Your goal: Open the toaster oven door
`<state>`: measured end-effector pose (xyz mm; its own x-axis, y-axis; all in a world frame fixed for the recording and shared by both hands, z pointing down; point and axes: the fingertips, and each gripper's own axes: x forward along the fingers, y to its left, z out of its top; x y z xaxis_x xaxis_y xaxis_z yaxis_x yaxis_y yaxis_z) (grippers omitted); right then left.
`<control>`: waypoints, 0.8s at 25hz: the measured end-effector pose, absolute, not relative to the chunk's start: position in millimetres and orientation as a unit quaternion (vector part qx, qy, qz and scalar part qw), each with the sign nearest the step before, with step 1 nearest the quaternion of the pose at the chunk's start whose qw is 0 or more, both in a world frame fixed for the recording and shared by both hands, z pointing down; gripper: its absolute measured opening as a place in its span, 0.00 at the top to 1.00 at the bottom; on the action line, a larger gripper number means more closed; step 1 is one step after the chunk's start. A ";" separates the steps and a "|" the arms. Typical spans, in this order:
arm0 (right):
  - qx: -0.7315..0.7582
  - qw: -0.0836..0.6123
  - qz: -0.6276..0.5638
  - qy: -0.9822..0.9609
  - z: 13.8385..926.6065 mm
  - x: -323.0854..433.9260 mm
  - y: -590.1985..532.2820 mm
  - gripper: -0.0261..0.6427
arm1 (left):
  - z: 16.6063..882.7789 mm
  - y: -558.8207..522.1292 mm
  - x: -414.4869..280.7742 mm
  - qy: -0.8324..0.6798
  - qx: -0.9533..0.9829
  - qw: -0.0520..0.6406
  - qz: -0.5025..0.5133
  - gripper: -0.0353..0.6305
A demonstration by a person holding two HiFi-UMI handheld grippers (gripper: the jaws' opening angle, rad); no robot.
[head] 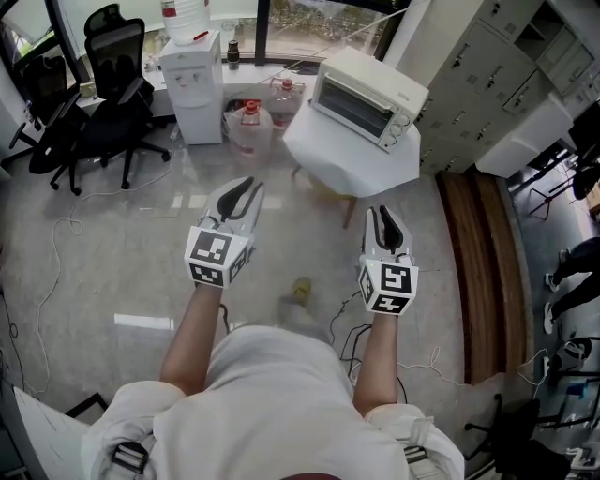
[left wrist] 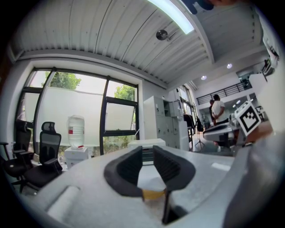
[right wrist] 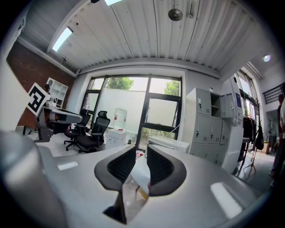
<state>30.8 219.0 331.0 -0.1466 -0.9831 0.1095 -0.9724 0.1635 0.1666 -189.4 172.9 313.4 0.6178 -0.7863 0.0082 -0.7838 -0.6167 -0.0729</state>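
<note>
Left gripper (head: 244, 187) and right gripper (head: 385, 216) hold ribbed fingers (left wrist: 129, 167) slightly apart, facing the boxy toaster oven (head: 367, 98).

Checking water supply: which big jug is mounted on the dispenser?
The red-labelled jug atop the white dispenser; the two other jugs stand on the floor beside it.

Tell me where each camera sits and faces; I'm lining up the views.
Head view: on the person's head, looking steeply down at the toaster oven ahead; shows forearms, left gripper, right gripper.
Left gripper view: on the left gripper, facing forward toward the windows; shows its open jaws.
Right gripper view: on the right gripper, same heading; its open jaws show.
Shared: all three show the toaster oven and water dispenser.
</note>
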 end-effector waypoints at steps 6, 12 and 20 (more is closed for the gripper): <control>0.645 0.097 -0.022 -0.757 337.4 43.4 185.0 0.87 | 317.7 140.8 -174.0 0.431 -0.901 0.033 -0.030 0.84; 0.642 0.099 -0.020 -0.760 338.8 62.4 137.7 0.87 | 319.6 93.0 -155.9 0.429 -0.902 0.031 -0.038 0.84; 0.637 0.103 -0.007 -0.764 351.8 102.0 60.9 0.87 | 338.8 19.2 -117.4 0.430 -0.901 0.016 -0.055 0.84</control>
<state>102.0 60.9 351.8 -0.1687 -0.9744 0.1485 -0.9717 0.1896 0.1406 -117.4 19.2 338.8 0.6245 -0.7763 0.0852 -0.7727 -0.6301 -0.0770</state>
